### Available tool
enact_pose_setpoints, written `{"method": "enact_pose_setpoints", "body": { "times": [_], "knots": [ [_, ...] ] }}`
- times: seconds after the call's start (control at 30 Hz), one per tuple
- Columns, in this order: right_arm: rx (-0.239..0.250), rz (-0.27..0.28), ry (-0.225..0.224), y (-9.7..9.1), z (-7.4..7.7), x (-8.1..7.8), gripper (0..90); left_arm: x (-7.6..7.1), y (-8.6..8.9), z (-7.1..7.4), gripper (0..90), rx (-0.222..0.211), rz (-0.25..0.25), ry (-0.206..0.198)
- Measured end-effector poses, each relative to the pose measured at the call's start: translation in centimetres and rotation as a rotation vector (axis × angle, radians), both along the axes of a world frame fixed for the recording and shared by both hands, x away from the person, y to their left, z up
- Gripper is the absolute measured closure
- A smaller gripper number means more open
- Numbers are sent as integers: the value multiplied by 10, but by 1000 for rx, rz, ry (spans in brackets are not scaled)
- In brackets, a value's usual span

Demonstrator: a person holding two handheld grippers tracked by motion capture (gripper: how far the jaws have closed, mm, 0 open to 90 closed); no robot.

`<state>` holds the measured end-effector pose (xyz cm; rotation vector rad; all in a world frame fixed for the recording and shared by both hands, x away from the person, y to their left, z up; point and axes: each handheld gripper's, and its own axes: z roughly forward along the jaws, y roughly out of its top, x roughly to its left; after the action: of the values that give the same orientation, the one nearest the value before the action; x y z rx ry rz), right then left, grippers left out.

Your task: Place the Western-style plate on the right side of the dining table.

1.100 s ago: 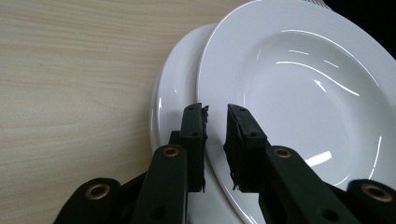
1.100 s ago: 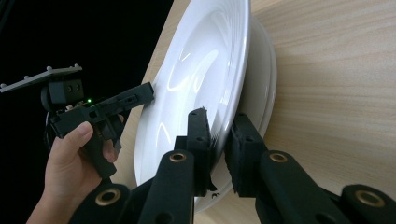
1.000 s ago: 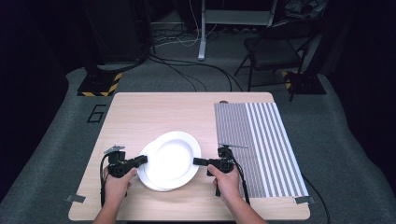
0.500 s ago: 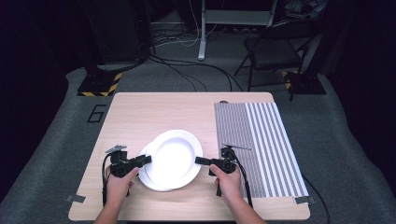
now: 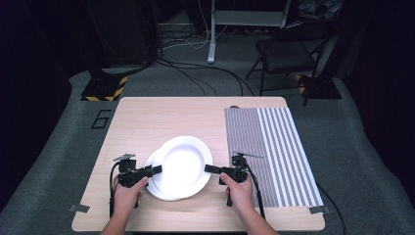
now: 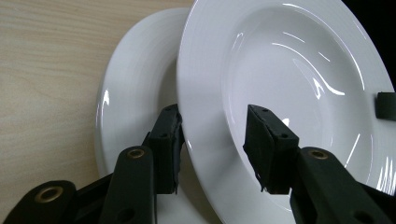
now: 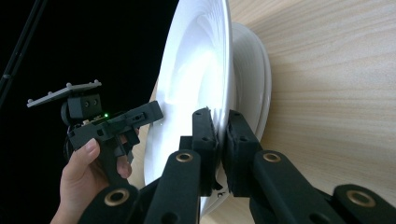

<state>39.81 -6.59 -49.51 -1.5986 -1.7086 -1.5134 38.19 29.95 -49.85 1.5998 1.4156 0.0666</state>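
Two white plates lie stacked near the table's front. The top plate [image 5: 183, 164] [image 6: 280, 70] [image 7: 196, 70] is tilted up off the lower plate [image 5: 152, 171] [image 6: 135, 93] [image 7: 254, 79]. My right gripper [image 5: 209, 169] [image 7: 219, 144] is shut on the top plate's right rim. My left gripper [image 5: 156, 169] [image 6: 217, 149] straddles the top plate's left rim. Its jaws have just been opening, and a gap shows beside each pad, so it is open with the rim between them.
A grey striped mat [image 5: 274, 147] covers the right part of the wooden table [image 5: 147, 122]. A person's hands hold both grippers at the front edge. A chair [image 5: 288, 54] and cables lie on the floor beyond the table.
The left gripper's jaws have spread apart off the top plate's rim. The top plate has shifted slightly right and back, baring the lower plate's left edge. Both hands stayed put.
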Motion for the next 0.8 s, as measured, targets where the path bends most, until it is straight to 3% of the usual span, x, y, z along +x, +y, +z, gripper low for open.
{"method": "enact_pose_setpoints", "body": {
  "times": [0.17, 0.33, 0.37, 0.43, 0.53, 0.67, 0.8],
  "knots": [
    [7, 0, 10, 0, 0, 0, 844, -5, -3, 1, 562, 9, 19, 2],
    [-2, -6, 1, 0, 1, -2, 841, -6, -5, 2, 554, 22, 27, 6],
    [-10, -8, -20, 1, 0, -2, 838, -6, -6, 2, 554, 17, 36, 6],
    [-38, -23, -41, 2, 2, -4, 819, -6, -7, 2, 555, 12, 31, 23],
    [-124, -38, -89, 5, 7, -7, 774, -6, -10, 1, 562, 23, 17, 48],
    [-147, -48, -93, 4, 8, -7, 765, -6, -13, 1, 569, 42, 17, 48],
    [-222, -50, -135, 10, 12, -9, 735, -7, -12, 3, 569, 41, 21, 45]
  ]
}}
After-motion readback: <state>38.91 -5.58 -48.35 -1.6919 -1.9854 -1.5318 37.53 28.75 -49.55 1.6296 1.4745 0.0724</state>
